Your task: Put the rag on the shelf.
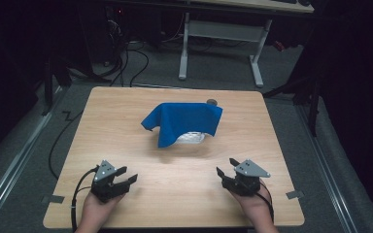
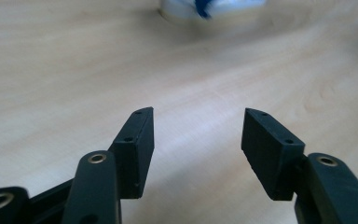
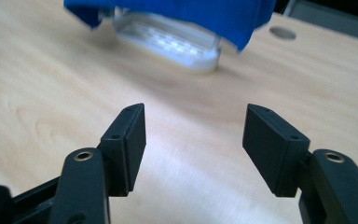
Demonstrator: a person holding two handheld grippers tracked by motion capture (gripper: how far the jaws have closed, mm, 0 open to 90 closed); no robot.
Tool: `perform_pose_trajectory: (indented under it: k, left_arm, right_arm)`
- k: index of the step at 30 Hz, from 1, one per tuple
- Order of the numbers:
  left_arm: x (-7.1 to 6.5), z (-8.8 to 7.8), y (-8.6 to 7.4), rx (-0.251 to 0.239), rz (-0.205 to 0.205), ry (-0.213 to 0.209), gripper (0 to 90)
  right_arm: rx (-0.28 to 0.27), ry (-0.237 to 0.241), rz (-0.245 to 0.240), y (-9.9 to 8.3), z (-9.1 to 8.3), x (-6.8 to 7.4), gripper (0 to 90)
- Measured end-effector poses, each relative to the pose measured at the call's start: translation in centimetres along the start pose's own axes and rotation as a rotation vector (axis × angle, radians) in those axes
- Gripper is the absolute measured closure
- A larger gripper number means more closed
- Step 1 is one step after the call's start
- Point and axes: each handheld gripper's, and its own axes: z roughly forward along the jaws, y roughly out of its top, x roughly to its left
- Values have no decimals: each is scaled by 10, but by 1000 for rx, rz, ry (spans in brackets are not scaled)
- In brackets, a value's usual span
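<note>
A cloth [image 1: 183,121] drapes over a basket [image 1: 192,137] at mid-table [image 1: 126,111].

Wooden table [image 1: 126,126], grey carpet [image 1: 24,160], cables [image 1: 126,63]

A: What can't you make out from where you're sitting?

B: Mostly the white basket [image 1: 193,137]. The blue cloth [image 1: 183,121] is draped over it, so from the high view I get just a sliver of its front rim, and whatever's inside is covered. There's a small dark round thing [image 1: 212,101] poking out behind the cloth, too tiny to name.

A: And the gripper views?

B: My left gripper view chops the basket off at the top edge, and it's blurry too. In my right gripper view the cloth runs off the top. My forearms get cut off by the bottom edge up high.
</note>
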Motion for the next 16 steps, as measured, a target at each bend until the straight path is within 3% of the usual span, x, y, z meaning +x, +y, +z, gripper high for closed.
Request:
perform_pose_trajectory:
  k: [4, 6, 8, 11, 16]
  left_arm:
    - [-20, -9, -7, 33, 85, 0, 426]
    - [-23, -8, -9, 52, 102, -6, 421]
    - [-22, -4, -8, 61, 92, -17, 416]
    - [-19, 1, -8, 71, 59, -33, 415]
    - [-15, 3, -10, 78, 42, -29, 413]
  right_arm:
    - [31, 3, -3, -26, -3, 10, 403]
    - [66, 23, -29, -32, -1, 11, 398]
    - [71, 28, -44, -33, 3, 10, 397]
    - [70, 40, -26, -32, 8, 7, 396]
    - [62, 42, -10, -33, 7, 3, 396]
